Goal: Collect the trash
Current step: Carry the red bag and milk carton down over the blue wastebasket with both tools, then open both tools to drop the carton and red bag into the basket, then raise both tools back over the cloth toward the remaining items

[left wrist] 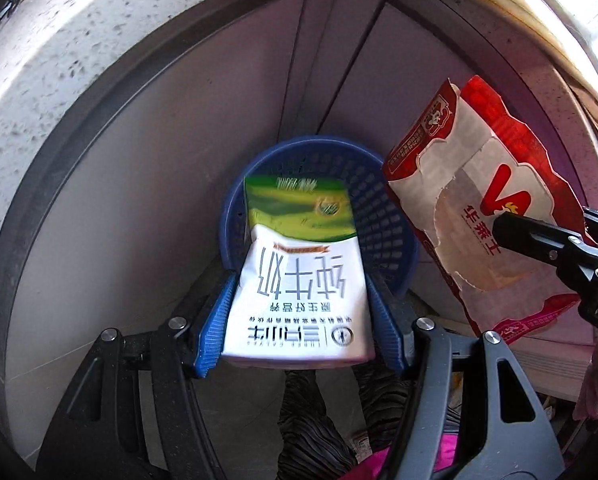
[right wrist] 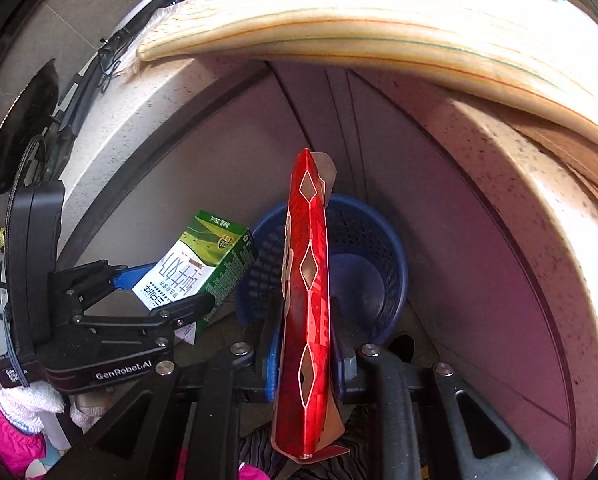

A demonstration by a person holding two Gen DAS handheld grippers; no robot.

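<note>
A white and green milk carton point(left wrist: 299, 288) sits between the blue pads of my left gripper point(left wrist: 301, 280), which is shut on its sides. It hangs tilted over the rim of a blue mesh basket point(left wrist: 383, 216) on the floor. My right gripper point(right wrist: 305, 344) is shut on a flattened red and white paper food bag point(right wrist: 307, 280), held edge-on above the same basket point(right wrist: 363, 248). In the left wrist view the bag point(left wrist: 471, 200) hangs to the right of the carton, pinched by the right gripper point(left wrist: 507, 228). The right wrist view shows the left gripper point(right wrist: 171, 288) and carton point(right wrist: 195, 264) at the left.
Grey cabinet doors point(left wrist: 203, 128) stand behind the basket under a speckled counter edge point(left wrist: 59, 40). A striped pale board point(right wrist: 379, 24) overhangs the counter at the right. A dark pan point(right wrist: 19, 128) is at the far left. Pink clothing point(right wrist: 7, 432) and dark patterned fabric lie below.
</note>
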